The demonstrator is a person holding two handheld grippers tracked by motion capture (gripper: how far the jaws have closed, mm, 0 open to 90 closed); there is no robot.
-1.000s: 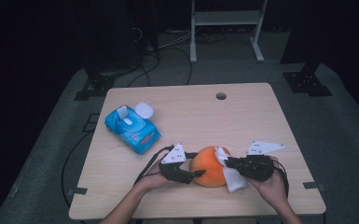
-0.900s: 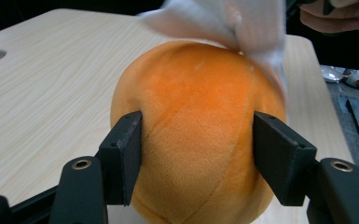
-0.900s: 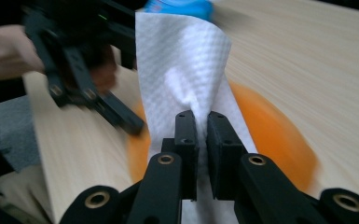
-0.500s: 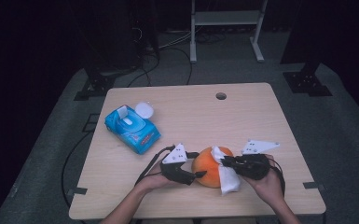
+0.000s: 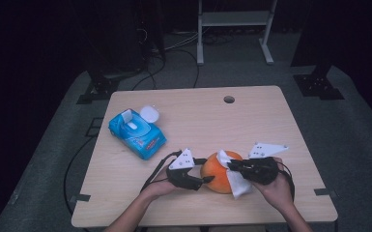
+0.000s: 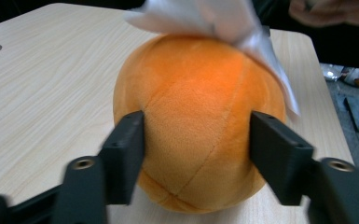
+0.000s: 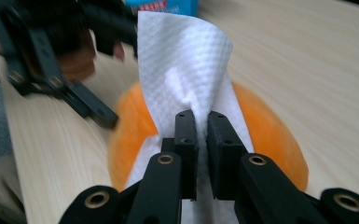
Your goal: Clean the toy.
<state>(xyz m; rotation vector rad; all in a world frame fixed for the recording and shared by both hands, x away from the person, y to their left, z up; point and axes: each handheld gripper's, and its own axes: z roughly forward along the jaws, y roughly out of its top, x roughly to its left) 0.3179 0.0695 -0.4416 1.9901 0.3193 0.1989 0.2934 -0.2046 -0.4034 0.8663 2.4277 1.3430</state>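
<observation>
The orange plush ball [image 5: 218,172] sits near the front edge of the counter [image 5: 270,121], between the two grippers. The left gripper [image 5: 204,180] clamps it from the side: in the left gripper view its jaws press against the ball's [image 6: 196,135] two flanks, closed on it and holding it steady on the wood.

A white wipe [image 5: 236,178] lies draped over the ball's top and down its right side. The right gripper [image 5: 230,166] has this wipe pinched; in the right gripper view the jaws stand nearly together with the sheet [image 7: 186,70] bunched between them, the loose end standing up above the orange surface.

Judging by this, the wiping of the ball is under way and not finished: the wipe is in hand and touching the plush, covering the top and one flank, while the side facing the left gripper looks bare. What seems left is to work the wipe over the rest of the surface, then put it down.

Farther back on the left lies a blue pack of wipes [image 5: 136,134], its lid [image 5: 149,114] flipped open, well apart from the ball.
</observation>
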